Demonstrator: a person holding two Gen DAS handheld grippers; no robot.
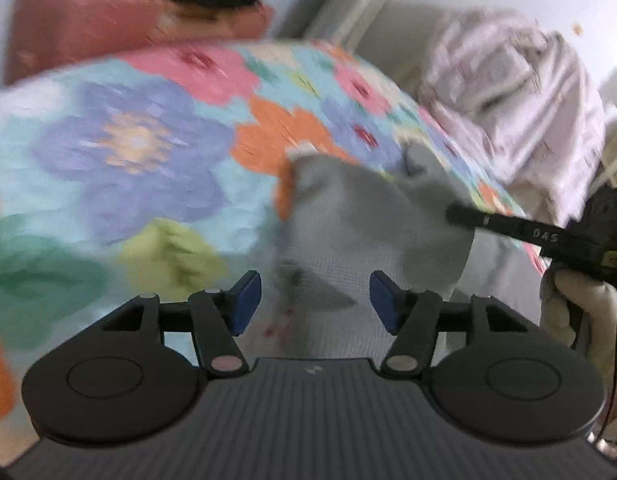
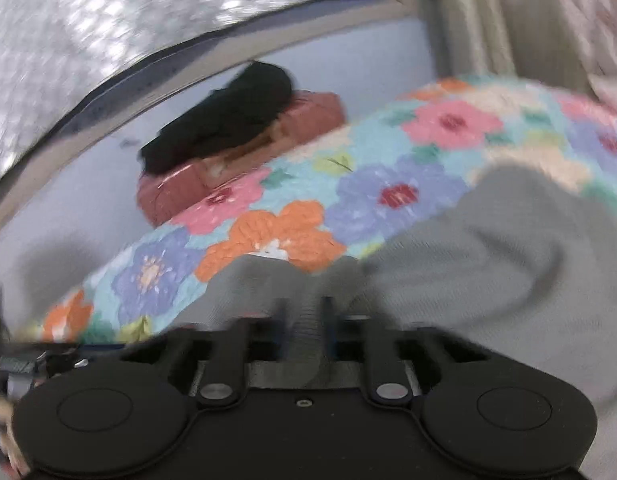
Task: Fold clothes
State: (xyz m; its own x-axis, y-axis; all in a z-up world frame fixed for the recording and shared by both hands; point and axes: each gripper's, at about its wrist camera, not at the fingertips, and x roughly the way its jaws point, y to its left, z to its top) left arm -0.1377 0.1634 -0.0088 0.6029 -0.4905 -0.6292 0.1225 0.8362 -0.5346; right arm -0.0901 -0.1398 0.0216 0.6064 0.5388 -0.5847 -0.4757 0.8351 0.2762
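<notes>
Right hand-held gripper (image 2: 304, 320) pinching grey garment (image 2: 468, 240)

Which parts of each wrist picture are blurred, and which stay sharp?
Left wrist view: the floral bedspread and grey garment smear with motion blur; the left gripper stays crisp. Right wrist view: everything is soft, even the right gripper; the fisheye bows the bed's edges.

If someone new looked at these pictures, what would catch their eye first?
The bright flowered quilt covering the bed fills both views. A grey garment lies on it: the right tongs are shut on a fold of it, and the left tongs stand open over it. Behind sits a reddish cushion with black cloth on top.
</notes>
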